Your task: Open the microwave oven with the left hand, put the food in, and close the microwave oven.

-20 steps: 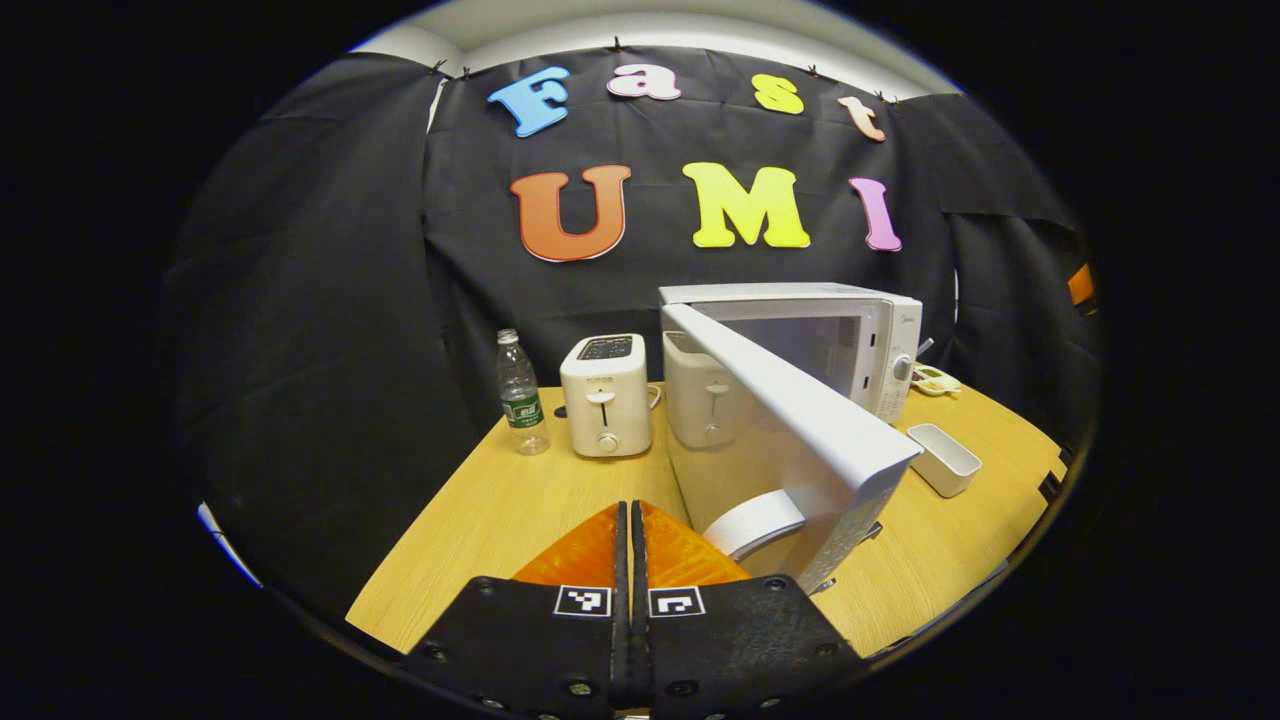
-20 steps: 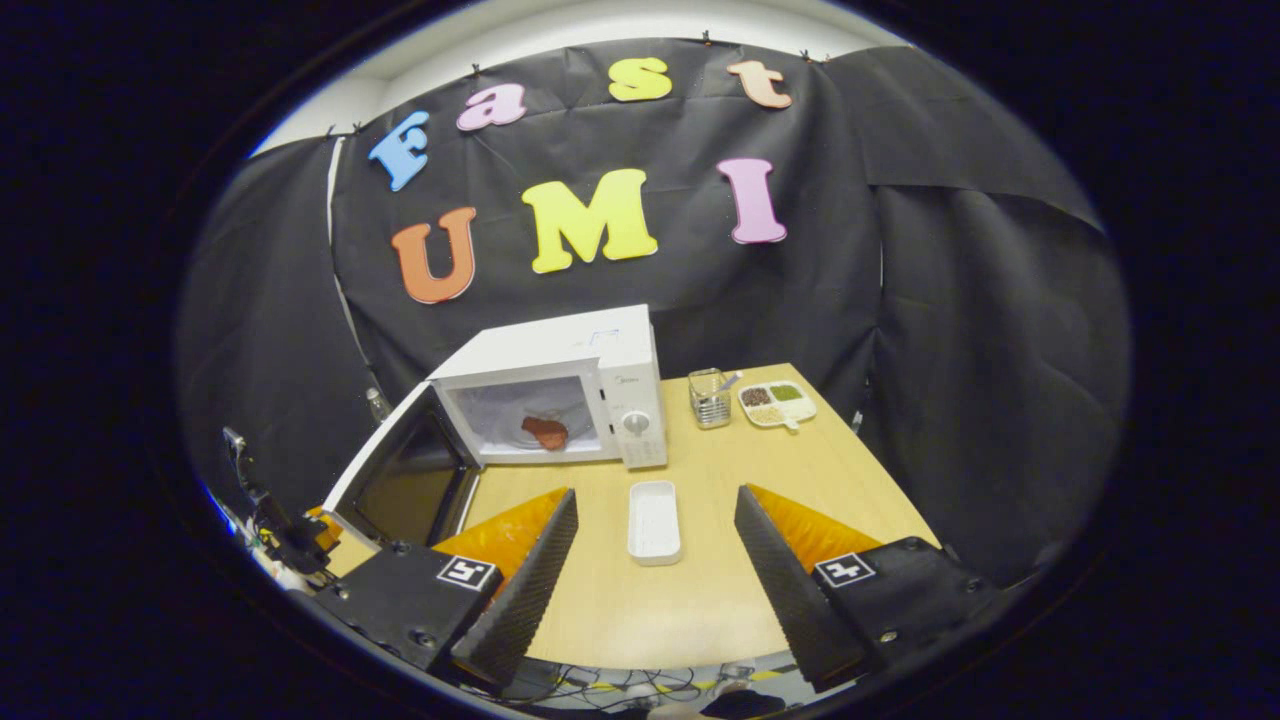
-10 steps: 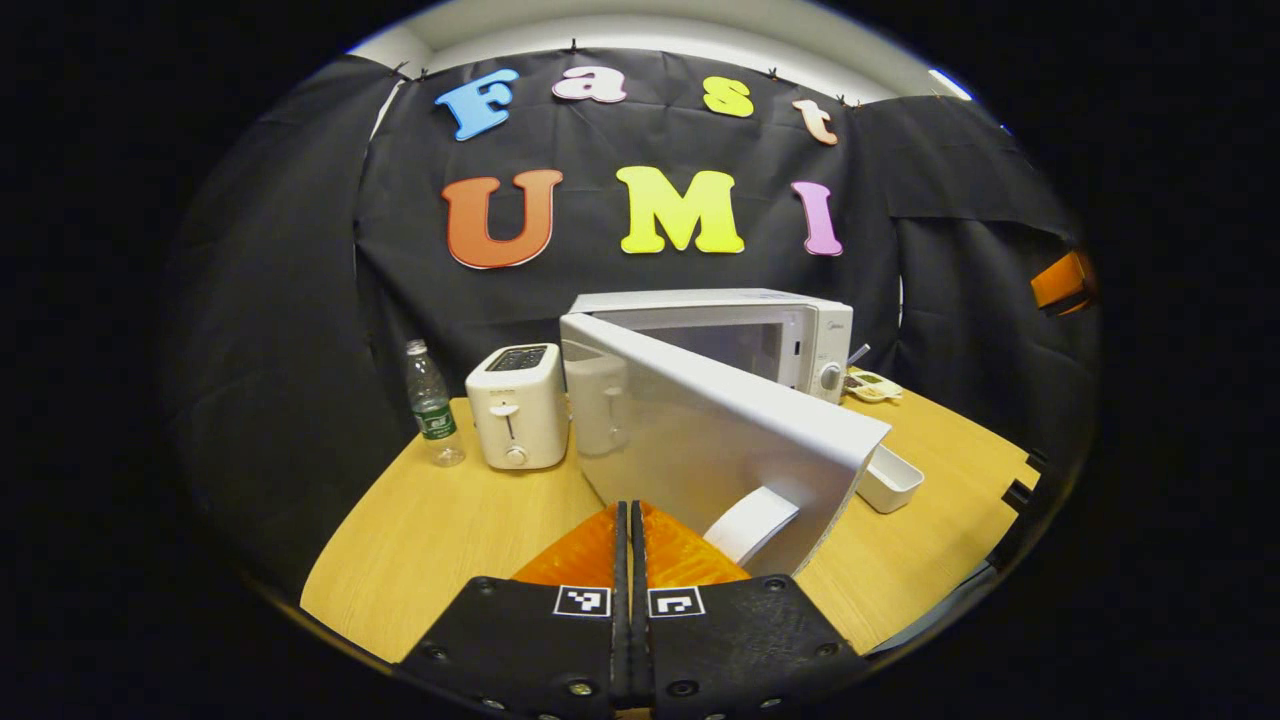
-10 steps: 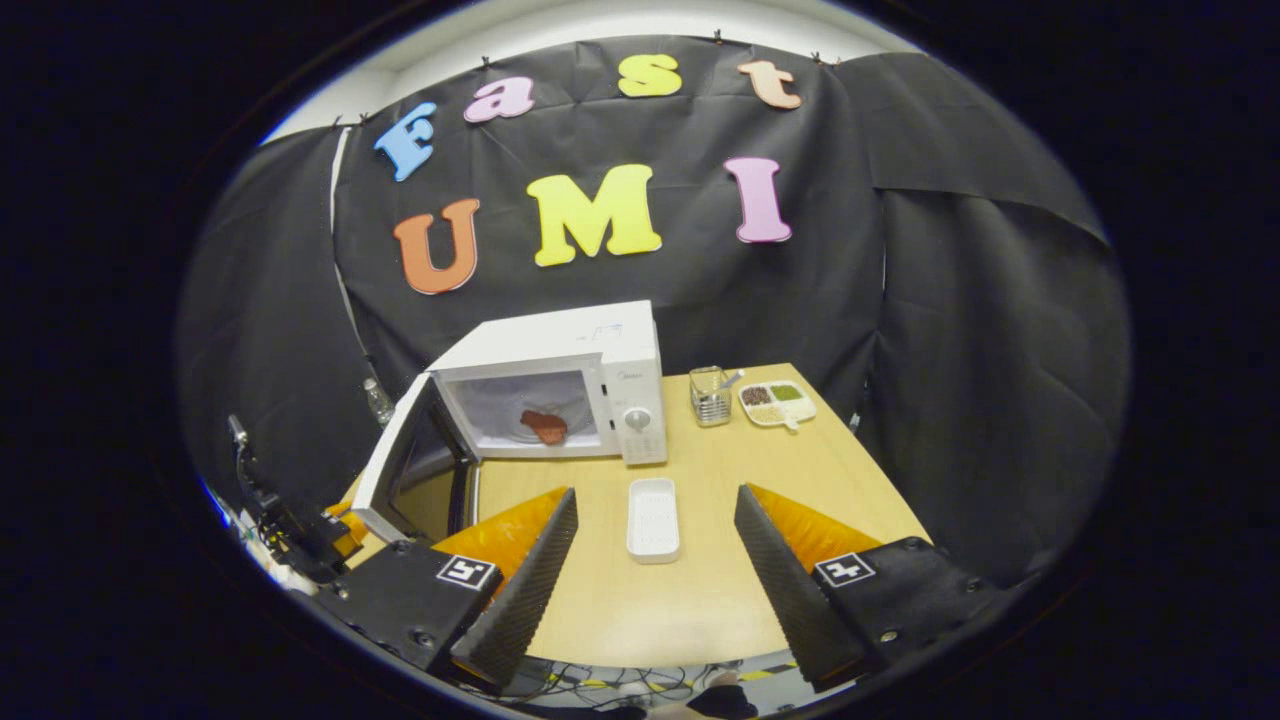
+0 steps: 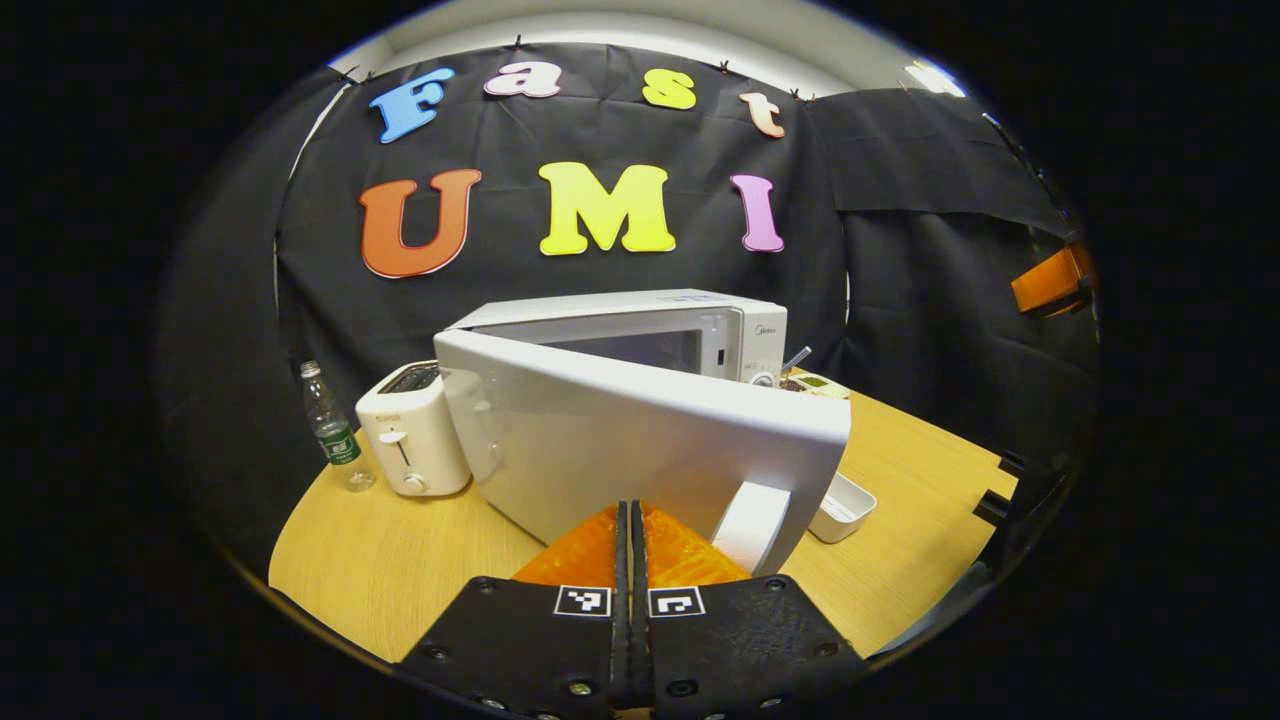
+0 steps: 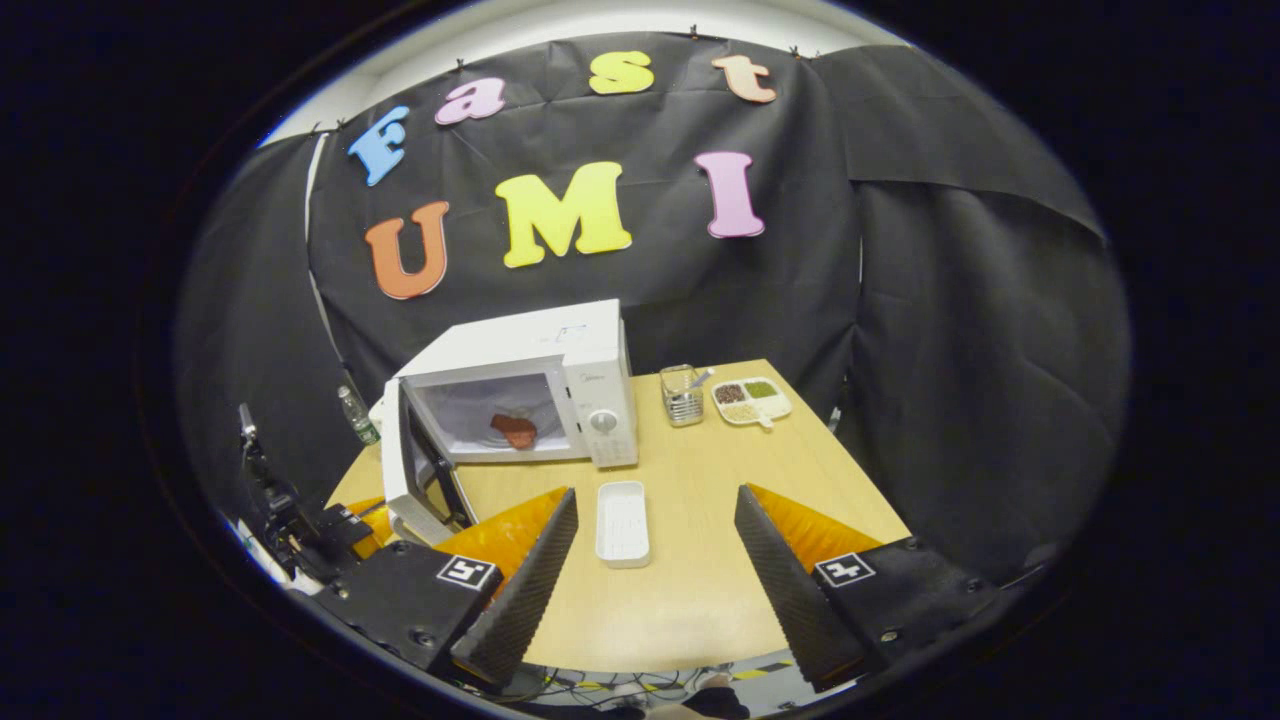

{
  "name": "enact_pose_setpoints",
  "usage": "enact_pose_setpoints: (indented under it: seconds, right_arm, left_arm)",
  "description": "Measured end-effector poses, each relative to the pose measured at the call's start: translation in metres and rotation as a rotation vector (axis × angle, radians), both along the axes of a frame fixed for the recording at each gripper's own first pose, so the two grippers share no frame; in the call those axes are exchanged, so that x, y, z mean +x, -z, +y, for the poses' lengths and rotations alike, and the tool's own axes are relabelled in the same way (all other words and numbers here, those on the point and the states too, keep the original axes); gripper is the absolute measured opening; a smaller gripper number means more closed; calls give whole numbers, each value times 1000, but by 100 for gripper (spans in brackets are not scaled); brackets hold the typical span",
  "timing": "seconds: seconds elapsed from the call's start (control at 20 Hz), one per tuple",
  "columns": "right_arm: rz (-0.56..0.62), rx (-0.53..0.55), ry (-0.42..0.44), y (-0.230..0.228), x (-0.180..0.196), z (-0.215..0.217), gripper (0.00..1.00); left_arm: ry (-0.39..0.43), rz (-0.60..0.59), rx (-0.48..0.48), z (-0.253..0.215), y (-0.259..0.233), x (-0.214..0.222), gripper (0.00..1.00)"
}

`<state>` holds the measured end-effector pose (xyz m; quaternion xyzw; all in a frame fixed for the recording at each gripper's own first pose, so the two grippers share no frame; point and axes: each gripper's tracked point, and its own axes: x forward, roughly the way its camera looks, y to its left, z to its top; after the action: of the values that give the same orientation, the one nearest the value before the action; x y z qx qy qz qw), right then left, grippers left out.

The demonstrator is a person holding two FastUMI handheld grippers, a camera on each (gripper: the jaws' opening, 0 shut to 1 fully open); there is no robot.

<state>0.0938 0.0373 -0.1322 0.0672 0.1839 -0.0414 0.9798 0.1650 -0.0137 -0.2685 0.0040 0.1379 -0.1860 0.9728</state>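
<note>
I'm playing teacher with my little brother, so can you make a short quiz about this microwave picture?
1. True or false: the food is already inside the microwave.
2. Which thing stands between the water bottle and the microwave door in the left gripper view? A) toaster B) kettle C) cup
3. Fill in: the white tray on the table sits in front of the right gripper, whose jaws are ____.

Key
1. True; it lies on the oven floor, and the door is partly open.
2. A
3. open; the left gripper has its jaws shut, by the door.
</note>
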Motion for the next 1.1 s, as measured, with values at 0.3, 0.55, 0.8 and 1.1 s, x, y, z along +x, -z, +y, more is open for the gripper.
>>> enact_pose_setpoints:
  seconds: [0.3, 0.55, 0.8, 1.1]
  right_arm:
    - [8, 32, 54, 6, 14, -32, 100]
    - [23, 42, 85, 10, 26, -55, 100]
    - [33, 52, 110, 12, 37, -77, 100]
    - [52, 58, 131, 17, 51, -99, 100]
  left_arm:
    - [40, 21, -6, -49, 1, 36, 0]
    - [73, 23, -10, -90, -2, 69, 0]
    - [82, 25, -4, -116, -1, 105, 0]
    - [56, 39, -7, -132, 2, 145, 0]
